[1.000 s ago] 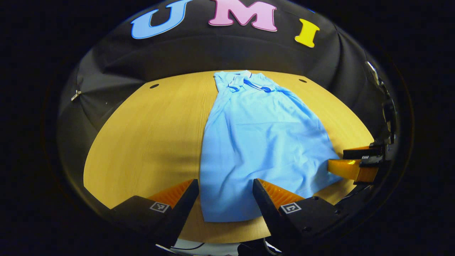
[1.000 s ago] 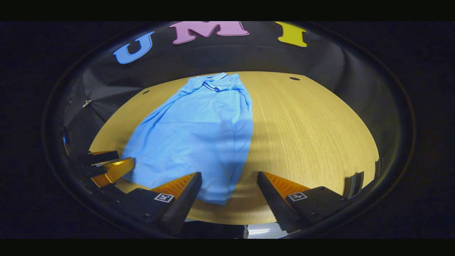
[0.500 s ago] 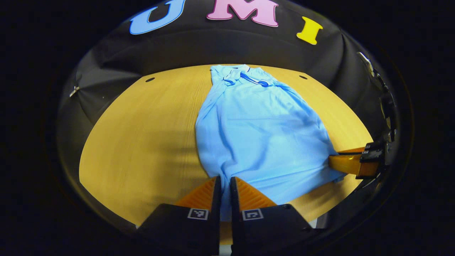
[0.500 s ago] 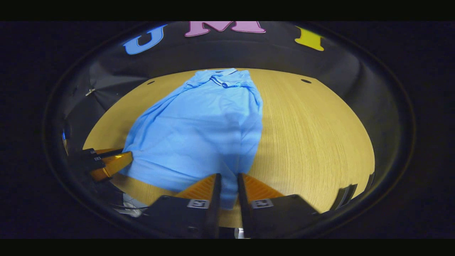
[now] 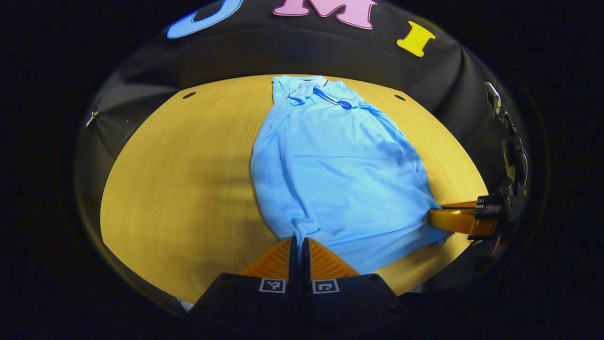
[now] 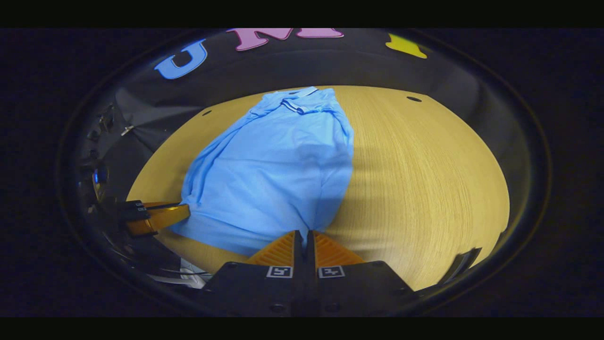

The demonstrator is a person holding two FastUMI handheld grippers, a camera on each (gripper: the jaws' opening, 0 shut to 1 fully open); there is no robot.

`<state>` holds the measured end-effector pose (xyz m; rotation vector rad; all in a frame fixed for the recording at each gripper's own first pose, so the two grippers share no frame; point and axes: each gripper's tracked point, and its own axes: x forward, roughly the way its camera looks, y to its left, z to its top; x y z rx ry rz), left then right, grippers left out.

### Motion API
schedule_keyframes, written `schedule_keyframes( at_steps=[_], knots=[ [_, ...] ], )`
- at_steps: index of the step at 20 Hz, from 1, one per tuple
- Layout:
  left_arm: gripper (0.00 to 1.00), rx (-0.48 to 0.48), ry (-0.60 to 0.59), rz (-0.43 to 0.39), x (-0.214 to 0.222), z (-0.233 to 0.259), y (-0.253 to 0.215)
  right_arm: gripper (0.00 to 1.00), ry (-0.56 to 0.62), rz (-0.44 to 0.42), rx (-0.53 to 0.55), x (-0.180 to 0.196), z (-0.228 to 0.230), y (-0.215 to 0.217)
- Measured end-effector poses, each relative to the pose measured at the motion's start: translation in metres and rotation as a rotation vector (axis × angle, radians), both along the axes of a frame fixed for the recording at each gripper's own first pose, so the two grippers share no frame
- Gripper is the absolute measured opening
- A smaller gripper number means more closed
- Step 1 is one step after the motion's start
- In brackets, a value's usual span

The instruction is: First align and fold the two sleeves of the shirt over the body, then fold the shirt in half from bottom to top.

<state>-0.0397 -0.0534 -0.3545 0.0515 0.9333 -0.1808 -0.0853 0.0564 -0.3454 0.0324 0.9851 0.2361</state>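
Left gripper view: left gripper (image 5: 298, 240) pinched on shirt (image 5: 330, 165) hem corner, right gripper (image 6: 304, 233) clamps the other corner, ready to lift hem toward collar (image 5: 325, 94).

Light-blue shirt (image 5: 339, 170), seemingly dark-trimmed collar (image 5: 330, 97).

My left tool (image 5: 298, 241) is clamped tight, fingers pressed together on a pinch of fabric. My right tool (image 6: 304, 234) is clamped likewise; each appears low at the other's outer side.
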Motion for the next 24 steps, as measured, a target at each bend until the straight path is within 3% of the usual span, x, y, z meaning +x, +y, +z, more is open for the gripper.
schedule_keyframes(
  at_steps=[3, 7, 8, 11, 13, 15, 16, 20, 21, 23, 24],
  knots=[
    [0.06, -0.014, -0.002, 0.011, 0.009, 0.016, -0.007, 0.00, -0.012, 0.006, -0.006, 0.013, 0.015, 0.000],
    [0.06, -0.046, -0.043, 0.003, 0.036, 0.057, -0.014, 0.05, -0.041, -0.039, 0.042, 0.041, 0.049, 0.004],
    [0.06, -0.053, -0.053, 0.001, 0.046, 0.069, -0.014, 0.00, -0.069, -0.040, 0.049, 0.055, 0.061, 0.004],
    [0.06, -0.043, -0.095, -0.031, 0.078, 0.104, -0.015, 0.05, -0.139, -0.039, 0.053, 0.107, 0.087, 0.000],
    [0.06, -0.039, -0.136, -0.048, 0.107, 0.127, -0.017, 0.00, -0.185, -0.031, 0.057, 0.142, 0.104, 0.001],
    [0.06, -0.072, -0.162, -0.042, 0.138, 0.148, -0.022, 0.00, -0.224, -0.015, 0.054, 0.175, 0.120, 0.004],
    [0.06, -0.085, -0.171, -0.030, 0.154, 0.158, -0.023, 0.05, -0.241, -0.006, 0.055, 0.191, 0.127, 0.008],
    [0.06, -0.069, -0.254, -0.005, 0.224, 0.192, -0.010, 0.00, -0.311, 0.045, 0.049, 0.262, 0.150, 0.024],
    [0.06, -0.067, -0.263, 0.004, 0.239, 0.195, -0.007, 0.05, -0.326, 0.049, 0.053, 0.280, 0.155, 0.027],
    [0.11, -0.075, -0.280, 0.020, 0.273, 0.201, -0.004, 0.05, -0.364, 0.051, 0.057, 0.318, 0.166, 0.032],
    [0.06, -0.071, -0.288, 0.025, 0.289, 0.203, -0.002, 0.05, -0.383, 0.048, 0.058, 0.338, 0.171, 0.034]
  ],
)
